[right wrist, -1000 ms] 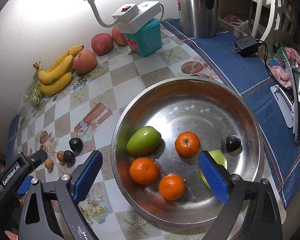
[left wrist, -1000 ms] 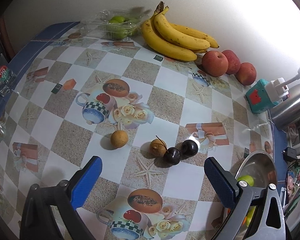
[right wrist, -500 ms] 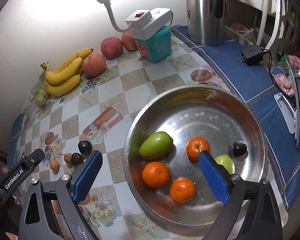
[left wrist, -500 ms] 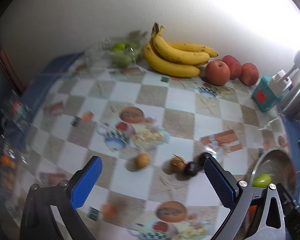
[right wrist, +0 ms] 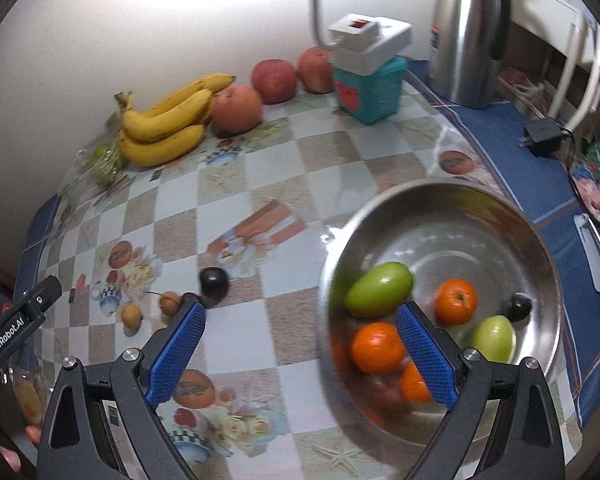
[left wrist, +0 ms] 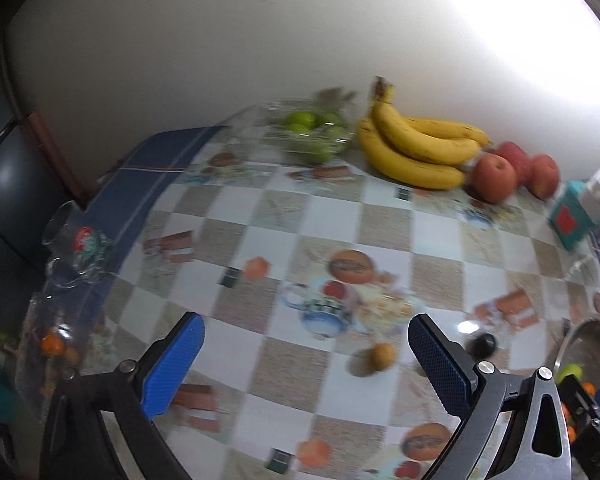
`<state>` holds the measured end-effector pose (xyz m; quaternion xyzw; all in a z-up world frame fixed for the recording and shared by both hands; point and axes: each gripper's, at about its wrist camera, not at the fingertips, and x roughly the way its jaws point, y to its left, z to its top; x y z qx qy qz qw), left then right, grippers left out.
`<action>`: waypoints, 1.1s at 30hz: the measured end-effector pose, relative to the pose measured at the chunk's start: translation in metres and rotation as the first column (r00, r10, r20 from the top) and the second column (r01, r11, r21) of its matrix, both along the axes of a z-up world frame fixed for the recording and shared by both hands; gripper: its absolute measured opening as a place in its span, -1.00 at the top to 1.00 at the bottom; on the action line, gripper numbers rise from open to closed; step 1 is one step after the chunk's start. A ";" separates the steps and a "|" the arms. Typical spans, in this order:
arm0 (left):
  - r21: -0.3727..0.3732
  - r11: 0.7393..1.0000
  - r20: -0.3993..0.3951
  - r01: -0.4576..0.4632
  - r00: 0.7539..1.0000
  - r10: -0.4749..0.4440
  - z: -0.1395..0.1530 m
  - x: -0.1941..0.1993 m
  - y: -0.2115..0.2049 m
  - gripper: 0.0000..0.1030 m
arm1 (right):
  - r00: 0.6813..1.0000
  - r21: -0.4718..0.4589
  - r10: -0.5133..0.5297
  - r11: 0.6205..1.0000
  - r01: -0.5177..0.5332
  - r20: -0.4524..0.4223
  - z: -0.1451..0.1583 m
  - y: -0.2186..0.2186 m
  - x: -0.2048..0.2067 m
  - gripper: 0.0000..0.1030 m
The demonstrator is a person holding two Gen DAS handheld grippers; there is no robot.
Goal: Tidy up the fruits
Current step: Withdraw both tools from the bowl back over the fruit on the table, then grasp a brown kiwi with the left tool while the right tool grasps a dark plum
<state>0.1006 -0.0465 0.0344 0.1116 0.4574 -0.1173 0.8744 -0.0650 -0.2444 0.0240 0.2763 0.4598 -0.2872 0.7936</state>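
Note:
A steel bowl point(right wrist: 540, 240) at the right holds two green mangoes point(right wrist: 380, 289), several oranges point(right wrist: 456, 301) and one dark fruit point(right wrist: 520, 306). On the checked cloth to its left lie a dark round fruit point(right wrist: 214, 281) and two small brown fruits point(right wrist: 131, 313). My right gripper point(right wrist: 300, 348) hangs open above the cloth by the bowl's left rim, holding nothing. My left gripper point(left wrist: 306, 360) is open and empty too, raised over the cloth; a brown fruit point(left wrist: 381, 356) and the dark fruit point(left wrist: 483, 345) lie just past its right finger.
Along the wall lie bananas point(left wrist: 416, 148), red apples point(left wrist: 494, 174) and a clear box of green fruit point(left wrist: 312, 132). A teal box with a lamp point(right wrist: 370, 84), a steel kettle point(right wrist: 472, 36) and a charger point(right wrist: 544, 138) stand right. A glass point(left wrist: 78, 240) sits left.
Both grippers have pulled back and up from the table. The left view has swung left, so the small fruits sit lower right. The bowl has slid right in the right view.

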 end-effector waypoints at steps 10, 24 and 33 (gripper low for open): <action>-0.063 0.986 -0.071 -0.155 0.986 0.150 -0.009 0.032 0.055 -1.00 | 0.996 0.020 0.087 0.996 -0.088 0.021 0.008 0.028 0.048 -0.88; -0.102 0.988 -0.158 -0.115 0.983 0.098 -0.030 0.041 0.034 -1.00 | 0.994 0.114 0.095 0.988 -0.100 0.054 -0.019 0.018 0.086 -0.87; -0.149 0.986 -0.275 -0.075 0.961 0.031 -0.058 0.038 0.011 -1.00 | 0.998 0.162 0.052 0.985 -0.054 0.022 -0.045 0.002 0.080 -0.87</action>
